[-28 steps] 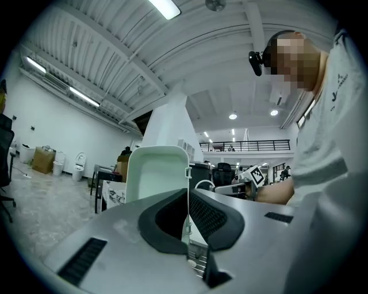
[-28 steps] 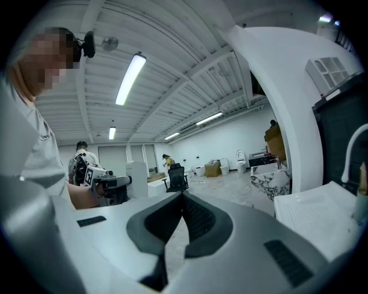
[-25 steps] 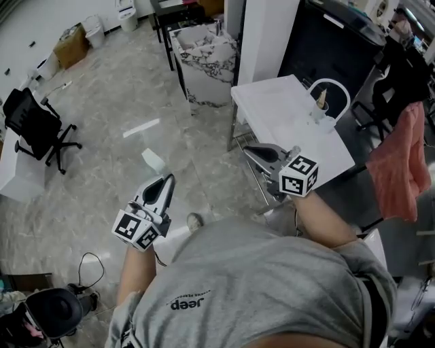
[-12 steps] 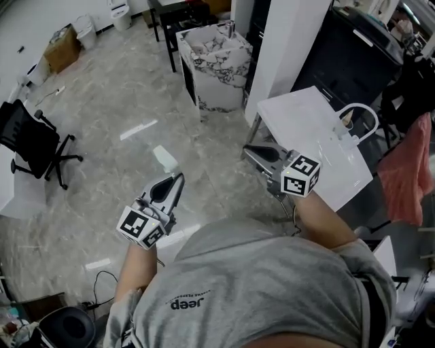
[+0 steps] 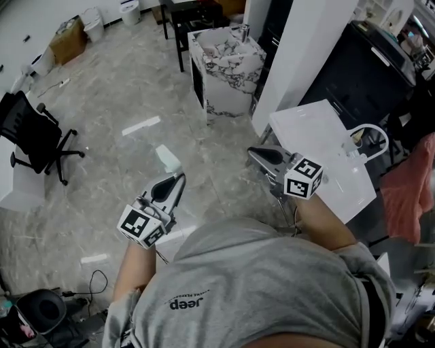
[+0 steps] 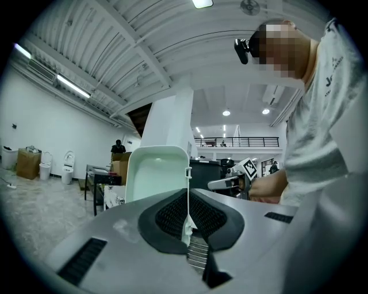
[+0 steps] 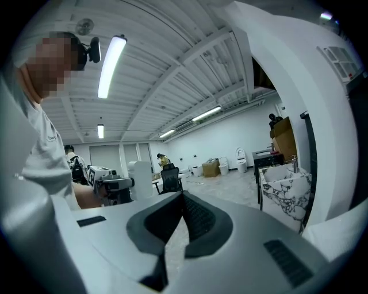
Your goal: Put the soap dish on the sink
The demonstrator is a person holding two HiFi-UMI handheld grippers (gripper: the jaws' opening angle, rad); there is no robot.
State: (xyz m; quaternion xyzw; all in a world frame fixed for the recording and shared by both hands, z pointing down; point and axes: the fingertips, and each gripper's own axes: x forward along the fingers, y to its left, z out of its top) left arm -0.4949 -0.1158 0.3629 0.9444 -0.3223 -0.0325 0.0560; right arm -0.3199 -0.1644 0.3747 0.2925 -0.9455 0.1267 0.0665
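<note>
In the head view my left gripper is shut on the rim of a white soap dish, which sticks out ahead of the jaws above the floor. The left gripper view shows the soap dish standing upright, pinched by its right edge in the left gripper. My right gripper is shut with nothing in it; the right gripper points level. The marble sink stands on the floor ahead, well beyond both grippers. In the right gripper view the marble sink shows at right.
A white pillar rises right of the sink. Close to my right gripper is a white table. A black office chair stands at left, a cardboard box and a black table farther back. Cables lie on the floor near left.
Both grippers have been carried forward across the floor toward the sink, which now appears nearer and more central. The soap dish stays gripped; the white table has slid right.
</note>
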